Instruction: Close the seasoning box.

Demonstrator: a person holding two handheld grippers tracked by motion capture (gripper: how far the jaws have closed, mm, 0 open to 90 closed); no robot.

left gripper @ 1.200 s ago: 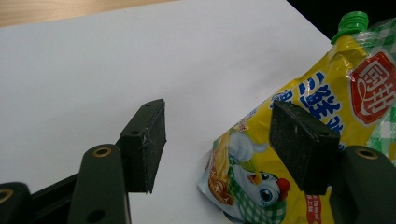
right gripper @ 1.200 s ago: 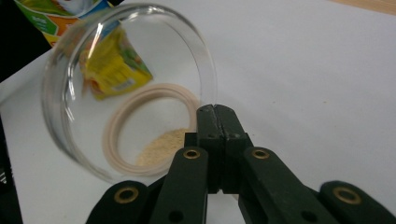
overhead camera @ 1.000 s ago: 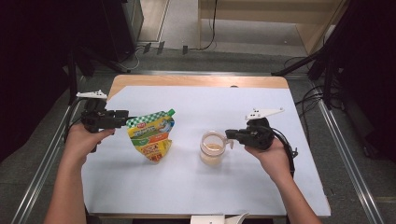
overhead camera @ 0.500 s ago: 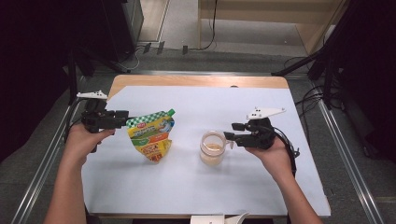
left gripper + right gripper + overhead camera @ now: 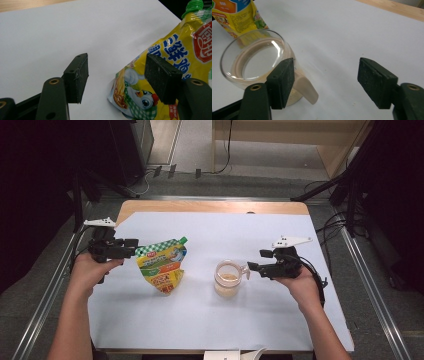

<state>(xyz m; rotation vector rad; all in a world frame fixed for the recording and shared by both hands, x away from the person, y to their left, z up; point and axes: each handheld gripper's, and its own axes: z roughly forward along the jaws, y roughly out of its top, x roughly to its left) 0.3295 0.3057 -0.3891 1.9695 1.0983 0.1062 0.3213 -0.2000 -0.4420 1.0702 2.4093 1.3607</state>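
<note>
left gripper [image 5: 134, 248]: jaws apart, beside yellow pouch [image 5: 162, 266], not gripping | right gripper [image 5: 253, 266]: jaws just opening, wide apart, empty, near glass cup [image 5: 227, 278] handle

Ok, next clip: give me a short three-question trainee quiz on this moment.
1. True or false: the right gripper is clamped on the cup's handle.
2. What colour is the cap on the yellow pouch?
3. The glass cup stands: A) left of the pouch, B) between the pouch and the right gripper, C) off the white sheet.

Key: 1. False; its jaws have just been opening, and the handle sits beside one jaw. 2. Green. 3. B.
</note>
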